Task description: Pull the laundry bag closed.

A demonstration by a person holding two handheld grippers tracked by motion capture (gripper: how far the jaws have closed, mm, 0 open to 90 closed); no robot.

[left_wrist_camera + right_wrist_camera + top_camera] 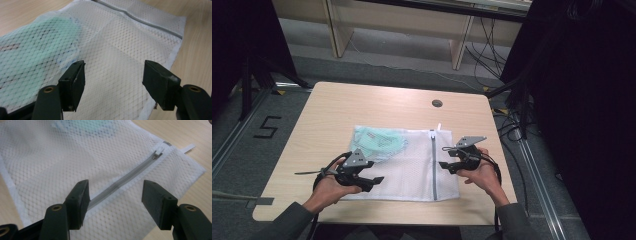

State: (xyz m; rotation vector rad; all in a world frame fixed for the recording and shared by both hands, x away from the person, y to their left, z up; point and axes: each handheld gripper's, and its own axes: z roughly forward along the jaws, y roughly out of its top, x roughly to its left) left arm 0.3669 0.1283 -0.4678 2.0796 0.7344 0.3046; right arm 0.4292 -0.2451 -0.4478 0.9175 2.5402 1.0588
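1. Left gripper [373, 181]: jaws stand wide with nothing between them, hovering over the near-left part of the mesh laundry bag [412, 167].
2. Mint-green garment [379, 142]: sits inside the bag at its far-left corner, showing through the netting.
3. Mesh laundry bag lies flat on the near half of the tabletop [337, 107], closer to the right edge. Likely light, soft and floppy; the mesh should snag easily and slide on the wood.
4. Zipper [433, 165]: grey, runs near-to-far down the bag's right side, slider [158, 152] at the far end. Looks closed. Best holds are probably the hemmed edge or the zipper tape.
5. Right gripper [443, 165]: jaws also wide and empty, above the zipper.
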